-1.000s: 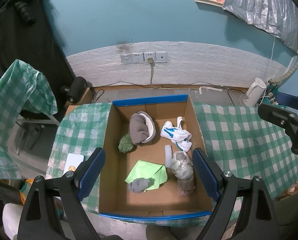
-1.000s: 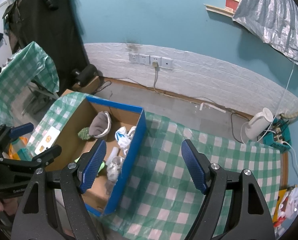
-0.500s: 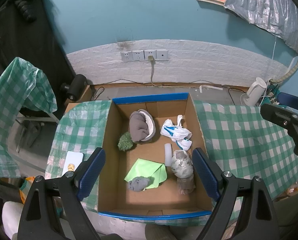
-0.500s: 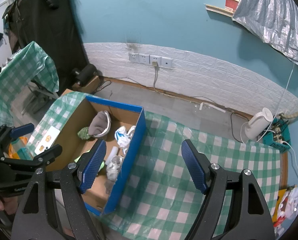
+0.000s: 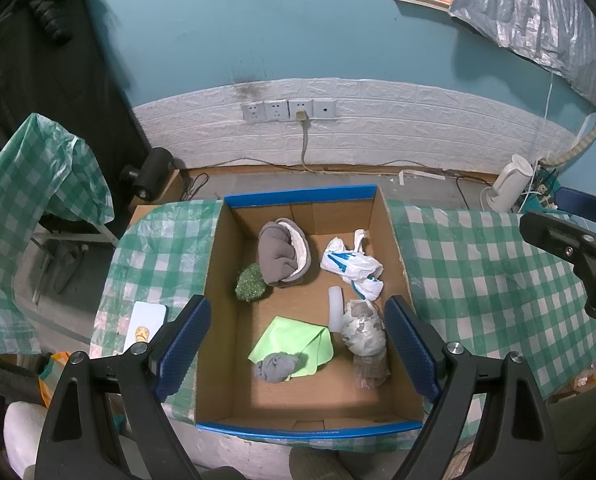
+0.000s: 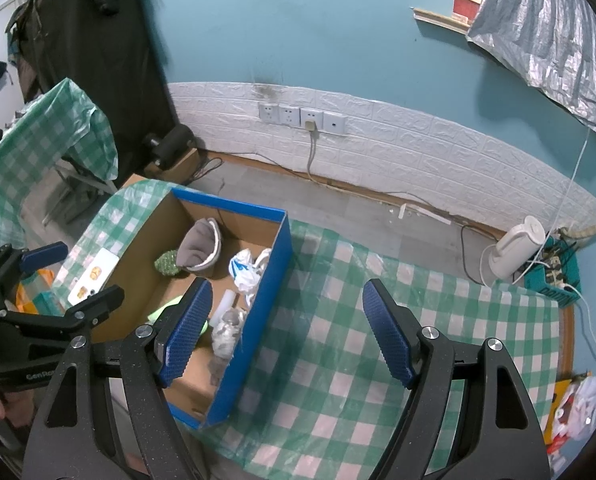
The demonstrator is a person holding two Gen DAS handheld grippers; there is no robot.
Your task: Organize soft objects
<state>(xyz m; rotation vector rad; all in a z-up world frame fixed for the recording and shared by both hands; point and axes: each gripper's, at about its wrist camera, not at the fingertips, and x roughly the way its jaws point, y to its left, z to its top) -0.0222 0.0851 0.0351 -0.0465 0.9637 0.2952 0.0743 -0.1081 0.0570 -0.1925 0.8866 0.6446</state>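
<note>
We found soft objects [image 5: 284, 254] already inside cardboard box [image 5: 301, 197]; cloth right of box bare. Left gripper [image 5: 296, 342], right gripper [image 6: 286, 330]: jaws apart, empty. Little remaining, we judged.

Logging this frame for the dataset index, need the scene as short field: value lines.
container: cardboard box, open top, blue rim
contents: grey slipper, green scrubber ball, white plastic bag, lime cloth, grey sock
surface: green checked tablecloth
left gripper: open, empty, above box
right gripper: open, empty, above tablecloth
</note>
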